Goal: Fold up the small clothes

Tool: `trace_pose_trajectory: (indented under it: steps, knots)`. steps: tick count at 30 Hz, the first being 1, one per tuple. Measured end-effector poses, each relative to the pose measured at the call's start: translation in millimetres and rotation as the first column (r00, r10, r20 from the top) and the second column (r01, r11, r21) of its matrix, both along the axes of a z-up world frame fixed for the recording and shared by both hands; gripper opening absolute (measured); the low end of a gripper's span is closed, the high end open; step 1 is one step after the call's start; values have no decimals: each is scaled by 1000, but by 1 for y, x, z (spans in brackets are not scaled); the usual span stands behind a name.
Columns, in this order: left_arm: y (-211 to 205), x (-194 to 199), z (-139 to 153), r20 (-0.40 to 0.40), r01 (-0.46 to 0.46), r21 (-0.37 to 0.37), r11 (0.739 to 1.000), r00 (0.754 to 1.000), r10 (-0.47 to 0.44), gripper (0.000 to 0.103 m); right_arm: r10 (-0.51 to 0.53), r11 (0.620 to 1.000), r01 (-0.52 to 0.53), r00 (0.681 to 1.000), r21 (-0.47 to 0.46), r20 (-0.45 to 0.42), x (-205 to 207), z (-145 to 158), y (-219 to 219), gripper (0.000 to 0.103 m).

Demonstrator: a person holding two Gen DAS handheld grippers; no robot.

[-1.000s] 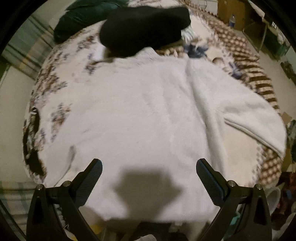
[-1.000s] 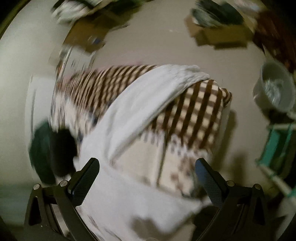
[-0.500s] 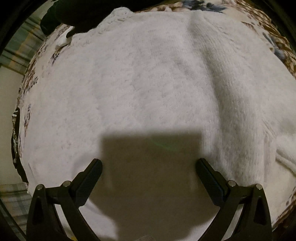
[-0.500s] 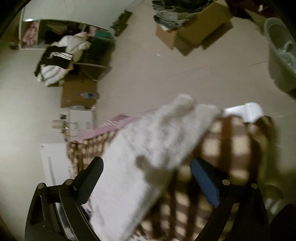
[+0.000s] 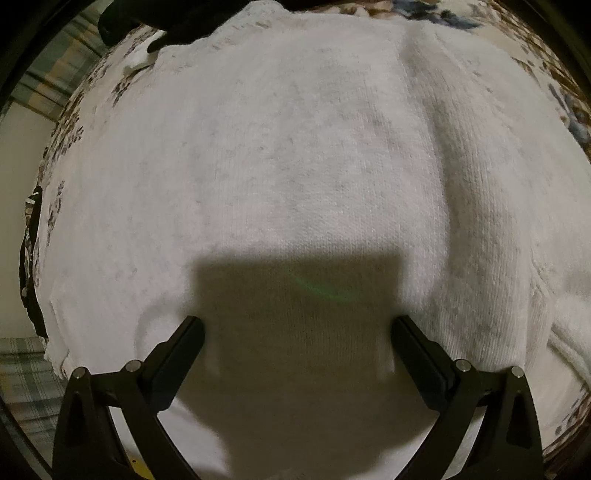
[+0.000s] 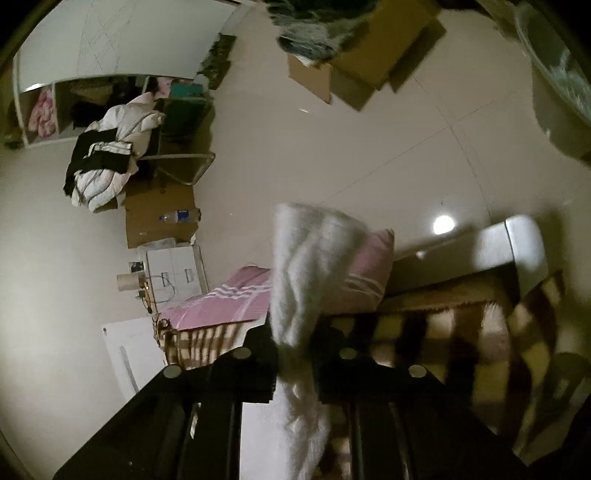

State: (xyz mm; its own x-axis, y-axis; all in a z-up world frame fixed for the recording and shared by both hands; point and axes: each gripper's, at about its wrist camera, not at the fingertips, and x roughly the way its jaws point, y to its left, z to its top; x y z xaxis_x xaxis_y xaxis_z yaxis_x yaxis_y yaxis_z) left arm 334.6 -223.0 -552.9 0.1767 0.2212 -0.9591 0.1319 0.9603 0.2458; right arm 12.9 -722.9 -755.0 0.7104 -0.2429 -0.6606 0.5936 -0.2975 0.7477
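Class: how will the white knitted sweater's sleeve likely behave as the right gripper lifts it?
Probably floppy: the fluffy white knitted sweater sleeve bunches and droops where the right gripper pinches it. Likely light, and the fuzzy knit should resist slipping. The sweater body under the open left gripper may drag along.

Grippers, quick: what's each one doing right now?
Left gripper: open, jaws spread over the white sweater, gripping nothing.
Right gripper: closed on the sweater's sleeve.

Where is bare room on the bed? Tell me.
Little. The white sweater covers most of the blanket; free strips run along its left edge and far-right corner. The far edge is crowded by dark clothes.
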Motion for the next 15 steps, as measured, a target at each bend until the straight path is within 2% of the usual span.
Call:
trace_pose_trajectory:
  steps: [2,5,8,11,12,15]
  knots:
    - [0,-4,4,13,9,5,1000,1000,-9,103,53,996,-54,999,-65,-11,8,32,-7,12]
    - [5,-13,14,20,0,-8,1000,1000,0,103,136,978,-139,990,-155,-28,19,90,7,12]
    - [19,-19,26,20,-35,-32,999,999,36,103,250,929,-260,966,-264,-71,53,146,20,12]
    - [40,-21,40,23,-79,-61,995,996,80,103,370,852,-392,920,-347,-131,99,193,50,11]
    - [48,-21,43,25,-92,-67,994,995,94,103,425,813,-451,892,-368,-153,124,210,73,11]
    - [82,-23,48,31,-139,-72,988,989,142,103,535,720,-571,819,-394,-210,172,226,132,11]
